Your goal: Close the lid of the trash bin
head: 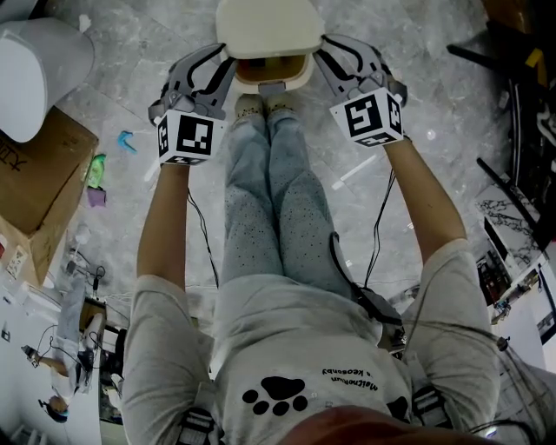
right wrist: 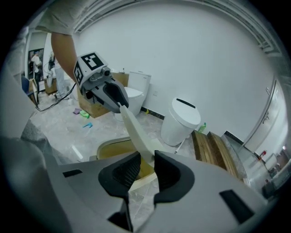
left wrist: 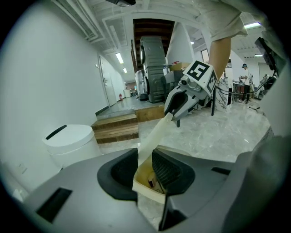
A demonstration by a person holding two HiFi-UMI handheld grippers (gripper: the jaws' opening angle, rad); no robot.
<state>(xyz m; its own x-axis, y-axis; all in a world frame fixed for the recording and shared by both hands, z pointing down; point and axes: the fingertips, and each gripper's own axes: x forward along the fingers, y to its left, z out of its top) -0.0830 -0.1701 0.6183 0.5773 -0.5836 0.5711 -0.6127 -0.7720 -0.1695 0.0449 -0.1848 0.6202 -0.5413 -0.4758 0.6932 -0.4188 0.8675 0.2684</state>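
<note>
Lid (head: 268,26) held in fingers of left gripper (head: 224,56) and right gripper (head: 324,49), person's feet (head: 264,106) beside bin (head: 303,75)

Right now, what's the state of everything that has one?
lid: part raised, tilted above the bin
trash bin: open, items inside
left gripper: shut on lid's edge
right gripper: shut on lid's opposite edge
white round bin: closed

The lid (head: 269,26) is made of smooth cream plastic. The floor (head: 434,78) is laid with shiny grey stone. The left tool (head: 224,68) is made of dull grey plastic, with black ribbed pads (left wrist: 166,169). The box (head: 43,174) is made of cardboard, the steps (left wrist: 116,127) of wood.
</note>
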